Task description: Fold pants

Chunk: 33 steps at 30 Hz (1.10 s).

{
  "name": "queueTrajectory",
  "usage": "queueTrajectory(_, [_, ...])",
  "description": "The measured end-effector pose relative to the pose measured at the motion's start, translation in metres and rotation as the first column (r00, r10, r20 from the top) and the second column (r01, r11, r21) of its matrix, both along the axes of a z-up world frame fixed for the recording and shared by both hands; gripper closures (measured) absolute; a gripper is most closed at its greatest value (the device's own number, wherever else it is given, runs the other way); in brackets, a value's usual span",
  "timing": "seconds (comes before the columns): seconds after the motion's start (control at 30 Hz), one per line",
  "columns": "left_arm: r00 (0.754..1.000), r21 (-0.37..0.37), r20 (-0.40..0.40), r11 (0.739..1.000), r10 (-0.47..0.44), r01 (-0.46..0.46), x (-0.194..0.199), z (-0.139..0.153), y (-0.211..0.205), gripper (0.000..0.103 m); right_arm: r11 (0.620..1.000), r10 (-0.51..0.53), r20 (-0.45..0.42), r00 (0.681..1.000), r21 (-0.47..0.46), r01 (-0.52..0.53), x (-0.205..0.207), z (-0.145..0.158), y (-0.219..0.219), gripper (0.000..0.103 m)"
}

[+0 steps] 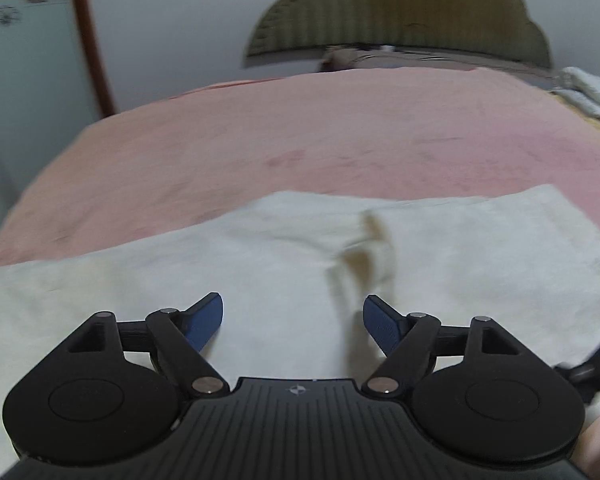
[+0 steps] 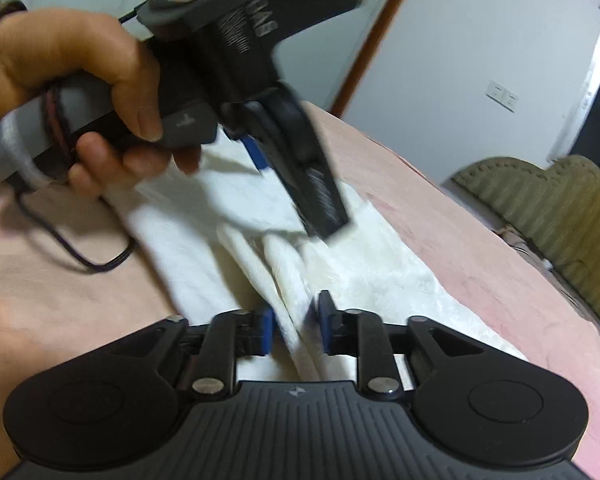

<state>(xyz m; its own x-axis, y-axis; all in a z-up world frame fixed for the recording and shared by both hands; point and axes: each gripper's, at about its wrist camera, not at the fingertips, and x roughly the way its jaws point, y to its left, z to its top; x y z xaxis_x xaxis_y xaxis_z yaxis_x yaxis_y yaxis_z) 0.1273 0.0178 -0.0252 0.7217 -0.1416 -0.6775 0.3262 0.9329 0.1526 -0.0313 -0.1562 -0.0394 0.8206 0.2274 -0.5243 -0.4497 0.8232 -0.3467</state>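
White pants lie spread across a pink bed cover, with a rumpled crease near their middle. My left gripper hovers over them, its blue pads wide apart and nothing between them. In the right wrist view a hand holds that left gripper, tilted down over the pants. My right gripper sits low on the cloth. A raised fold of the pants runs between its blue pads, which stand slightly apart from it.
An olive padded headboard stands at the bed's far end. A white folded cloth lies at the far right. A black cable trails over the cover. A wooden door frame and wall are on the left.
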Motion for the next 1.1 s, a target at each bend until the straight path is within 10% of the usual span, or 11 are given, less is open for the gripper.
queueTrajectory(0.23, [0.961, 0.26, 0.192, 0.933, 0.2, -0.247, -0.019, -0.014, 0.044, 0.01, 0.962, 0.052, 0.029, 0.998, 0.268, -0.058, -0.021, 0.039, -0.032, 0.035])
queueTrajectory(0.3, [0.946, 0.203, 0.199, 0.934, 0.256, -0.295, -0.019, -0.007, 0.053, 0.011, 0.962, -0.012, 0.019, 1.0, 0.273, 0.007, -0.011, 0.034, -0.034, 0.03])
queueTrajectory(0.43, [0.976, 0.016, 0.119, 0.983, 0.181, -0.184, -0.019, 0.017, 0.049, 0.01, 0.956, -0.13, -0.079, 0.988, 0.255, 0.146, 0.022, 0.019, -0.033, 0.03])
queueTrajectory(0.77, [0.995, 0.192, 0.1, 0.981, -0.021, 0.002, 0.008, 0.005, -0.017, 0.01, 0.993, -0.104, -0.004, 0.995, 0.048, 0.104, 0.017, 0.004, -0.002, 0.03])
queueTrajectory(0.87, [1.0, 0.121, 0.004, 0.993, -0.011, 0.01, 0.028, -0.005, -0.02, 0.012, 0.994, -0.105, 0.009, 0.994, 0.024, 0.105, 0.021, -0.002, 0.003, 0.032])
queueTrajectory(0.93, [1.0, 0.121, -0.003, 0.992, 0.022, -0.021, 0.041, -0.009, -0.023, 0.011, 0.995, -0.104, 0.024, 0.994, 0.01, 0.104, 0.024, -0.004, 0.005, 0.063])
queueTrajectory(1.1, [0.973, 0.071, -0.023, 0.971, 0.23, -0.228, 0.07, -0.011, -0.003, 0.009, 0.997, -0.077, 0.004, 0.997, 0.026, 0.077, 0.024, -0.004, 0.009, 0.086])
